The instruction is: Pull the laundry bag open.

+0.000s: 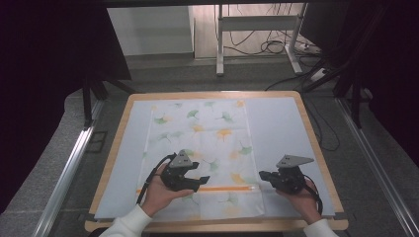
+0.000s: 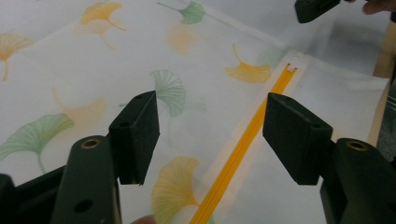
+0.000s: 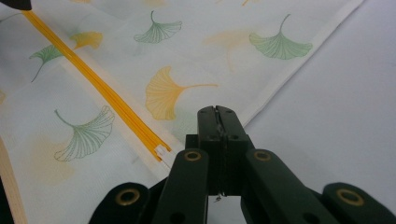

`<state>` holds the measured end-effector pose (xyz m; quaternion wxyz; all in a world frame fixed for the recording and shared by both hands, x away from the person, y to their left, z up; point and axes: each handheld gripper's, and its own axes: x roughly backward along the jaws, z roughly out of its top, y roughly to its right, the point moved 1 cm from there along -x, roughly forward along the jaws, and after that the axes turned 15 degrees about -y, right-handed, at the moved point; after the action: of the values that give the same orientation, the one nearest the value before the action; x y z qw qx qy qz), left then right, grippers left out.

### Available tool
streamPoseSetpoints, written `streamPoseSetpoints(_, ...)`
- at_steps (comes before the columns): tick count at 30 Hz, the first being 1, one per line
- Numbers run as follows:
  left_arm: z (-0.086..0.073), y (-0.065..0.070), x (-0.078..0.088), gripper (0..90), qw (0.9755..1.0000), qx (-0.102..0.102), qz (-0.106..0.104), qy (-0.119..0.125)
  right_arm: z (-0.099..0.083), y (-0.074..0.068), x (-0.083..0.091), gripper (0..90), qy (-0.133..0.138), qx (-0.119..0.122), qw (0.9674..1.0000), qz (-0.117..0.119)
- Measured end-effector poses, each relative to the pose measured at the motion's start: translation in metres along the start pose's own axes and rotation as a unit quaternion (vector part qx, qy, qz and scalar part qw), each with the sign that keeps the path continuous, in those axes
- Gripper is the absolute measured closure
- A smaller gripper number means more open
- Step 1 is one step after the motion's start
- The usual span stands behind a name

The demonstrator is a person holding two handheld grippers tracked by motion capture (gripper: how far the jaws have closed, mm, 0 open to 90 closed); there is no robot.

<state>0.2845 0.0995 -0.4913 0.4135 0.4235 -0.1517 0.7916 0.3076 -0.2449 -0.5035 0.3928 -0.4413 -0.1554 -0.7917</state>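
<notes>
Hand-held grippers (image 1: 201, 181) over zippered pouch (image 1: 207, 143)

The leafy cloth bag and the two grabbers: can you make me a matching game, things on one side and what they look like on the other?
Things:
1. left gripper
2. right gripper
3. zipper
4. table mat

Descriptions:
A. orange-yellow strip
B. jaws pressed together
C. plain pale blue
D. jaws wide apart

Pairs: 1-D, 2-B, 3-A, 4-C

The zipper runs across the near end of the ginkgo-leaf cloth bag, which lies flat on the mat.
</notes>
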Motion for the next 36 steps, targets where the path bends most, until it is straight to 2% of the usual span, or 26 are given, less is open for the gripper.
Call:
streamPoseSetpoints(9, 0.011, 0.014, -0.014, 37.4, 0.9997, -0.020, -0.015, -0.007, 0.008, 0.003, -0.019, 89.0, -0.025, 0.004, 0.9997, -0.002)
streamPoseSetpoints(16, 0.022, 0.026, -0.025, 38.1, 0.9987, -0.045, -0.020, -0.016, 0.016, 0.008, -0.031, 89.0, -0.037, 0.001, 0.9993, -0.005)
streamPoseSetpoints(18, 0.023, 0.028, -0.027, 38.4, 0.9987, -0.046, -0.016, -0.017, 0.018, 0.010, -0.033, 89.0, -0.038, 0.000, 0.9993, -0.004)
streamPoseSetpoints(22, 0.024, 0.028, -0.026, 38.2, 0.9986, -0.045, -0.027, -0.006, 0.018, 0.012, -0.036, 89.0, -0.043, 0.000, 0.9991, -0.003)
streamPoseSetpoints(27, 0.028, 0.033, -0.033, 38.9, 0.9985, -0.047, -0.026, -0.013, 0.016, 0.013, -0.038, 89.0, -0.056, 0.001, 0.9984, -0.011)
streamPoseSetpoints(31, 0.032, 0.038, -0.039, 40.5, 0.9983, -0.050, -0.024, -0.017, 0.015, 0.014, -0.039, 89.0, -0.054, -0.001, 0.9985, -0.005)
streamPoseSetpoints(36, 0.037, 0.045, -0.045, 40.8, 0.9982, -0.049, -0.033, -0.013, 0.015, 0.016, -0.040, 89.1, -0.053, -0.004, 0.9986, 0.003)
